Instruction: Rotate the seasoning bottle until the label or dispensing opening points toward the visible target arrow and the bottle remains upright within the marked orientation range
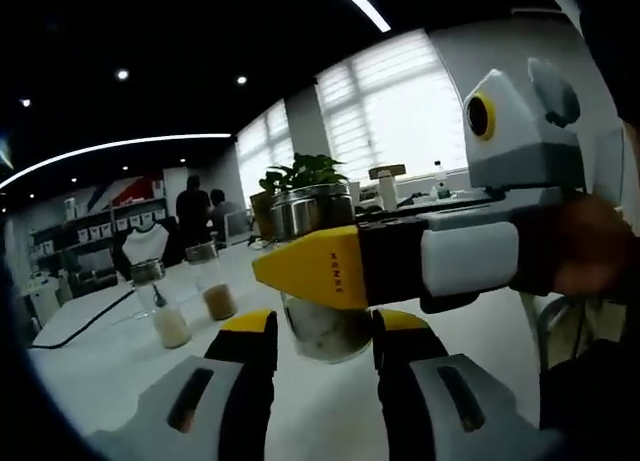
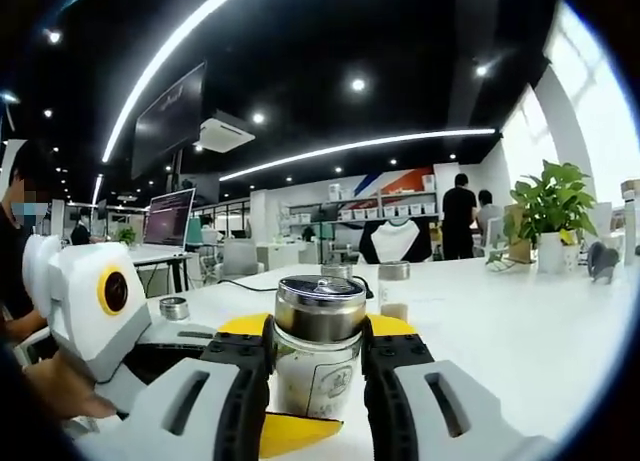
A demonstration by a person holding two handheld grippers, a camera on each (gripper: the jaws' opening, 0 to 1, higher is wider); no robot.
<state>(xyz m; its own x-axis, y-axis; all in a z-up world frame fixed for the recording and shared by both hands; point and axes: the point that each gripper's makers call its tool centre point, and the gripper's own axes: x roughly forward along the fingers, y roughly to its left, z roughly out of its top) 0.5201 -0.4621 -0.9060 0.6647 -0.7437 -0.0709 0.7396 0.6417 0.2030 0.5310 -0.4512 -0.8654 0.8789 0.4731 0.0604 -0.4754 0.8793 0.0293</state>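
- We have the seasoning bottle (image 2: 318,356) upright on the table (image 2: 520,331), the right gripper (image 2: 316,376) grasping it.
- Left gripper (image 1: 322,356) straddles it — grip unclear.
- No arrow visible — turning progress unclear.

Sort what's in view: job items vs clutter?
Job:
seasoning bottle, steel cap
right gripper, fingers shut on it
left gripper, fingers either side of it

Clutter:
two small shakers
potted plant
laptop
loose cap
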